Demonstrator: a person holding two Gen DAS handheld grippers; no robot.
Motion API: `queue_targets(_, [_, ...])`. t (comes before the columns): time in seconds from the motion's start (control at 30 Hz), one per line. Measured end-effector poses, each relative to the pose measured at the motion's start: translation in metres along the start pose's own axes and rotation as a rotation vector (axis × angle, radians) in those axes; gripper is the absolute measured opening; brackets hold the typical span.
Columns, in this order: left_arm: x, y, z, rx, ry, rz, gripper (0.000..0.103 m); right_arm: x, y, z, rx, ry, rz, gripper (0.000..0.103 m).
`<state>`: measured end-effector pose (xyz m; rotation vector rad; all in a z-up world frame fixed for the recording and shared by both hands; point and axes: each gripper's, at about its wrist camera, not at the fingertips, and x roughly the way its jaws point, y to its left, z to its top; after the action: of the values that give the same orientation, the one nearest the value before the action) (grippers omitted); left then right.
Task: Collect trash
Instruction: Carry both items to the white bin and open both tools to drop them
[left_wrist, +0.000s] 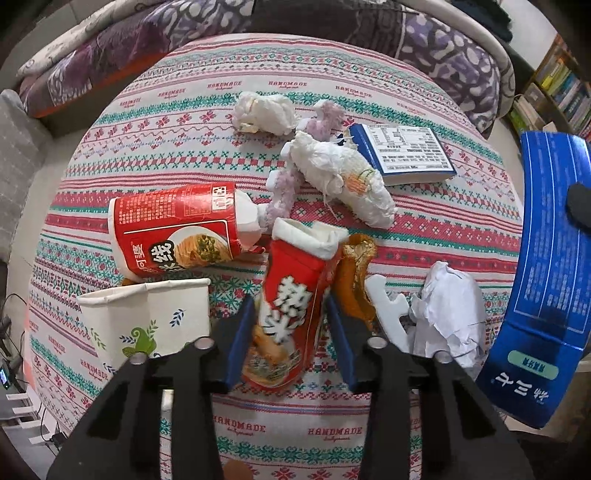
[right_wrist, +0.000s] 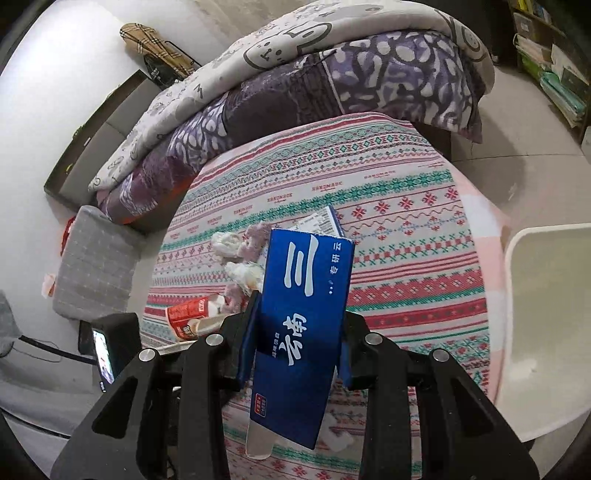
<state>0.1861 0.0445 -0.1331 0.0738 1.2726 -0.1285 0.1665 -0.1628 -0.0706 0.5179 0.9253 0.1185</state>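
Red-and-white patterned cloth (left_wrist: 424, 236) covers the round table that carries the litter. Reading from my left: a white paper cup with leaf print (left_wrist: 147, 317) lies on its side beside a red paper noodle tub (left_wrist: 173, 229), also tipped over. My left gripper (left_wrist: 291, 332) points steeply down with its blue pads set against the flanks of a crushed red snack carton (left_wrist: 291, 295), jaws narrowed on it; I judge this a pickup in hand, the lift not yet made. Crumpled white paper (left_wrist: 447, 310) lies just right of it, tissue wads (left_wrist: 340, 173) farther back. My right gripper (right_wrist: 295, 343) is clamped on a flat blue cardboard box (right_wrist: 306, 306), held clear above the cloth. A white bin (right_wrist: 546, 314) stands at the table's right edge; next I must carry the box over its rim. Bare cloth lies between.
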Motion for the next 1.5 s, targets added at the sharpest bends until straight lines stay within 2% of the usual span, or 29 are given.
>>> queue_targets(0.13, [-0.009, -0.002, 0.0, -0.007, -0.039, -0.021, 0.027, -0.007, 0.001, -0.004, -0.022, -0.013, -0.018, 0.033])
queue_targets(0.27, [-0.026, -0.005, 0.003, -0.015, -0.112, -0.021, 0.027, -0.016, 0.003, -0.007, -0.055, -0.043, -0.043, 0.033])
queue_targets(0.43, [-0.058, -0.018, 0.008, -0.027, -0.233, -0.01, 0.027, -0.037, 0.009, -0.011, -0.113, -0.133, -0.077, 0.033])
queue_targets(0.7, [-0.101, -0.044, 0.009, -0.045, -0.402, 0.006, 0.027, -0.079, 0.008, -0.014, -0.168, -0.325, -0.142, 0.033])
queue_targets(1.03, [-0.133, -0.09, -0.001, 0.005, -0.573, 0.054, 0.027, -0.117, -0.02, -0.015, -0.176, -0.435, -0.232, 0.033])
queue_targets(1.27, [-0.14, -0.122, -0.01, 0.049, -0.621, 0.031, 0.027, -0.136, -0.049, -0.016, -0.135, -0.452, -0.263, 0.033])
queue_targets(1.5, [-0.138, -0.153, -0.018, 0.105, -0.626, 0.003, 0.027, -0.151, -0.076, -0.015, -0.079, -0.458, -0.29, 0.033])
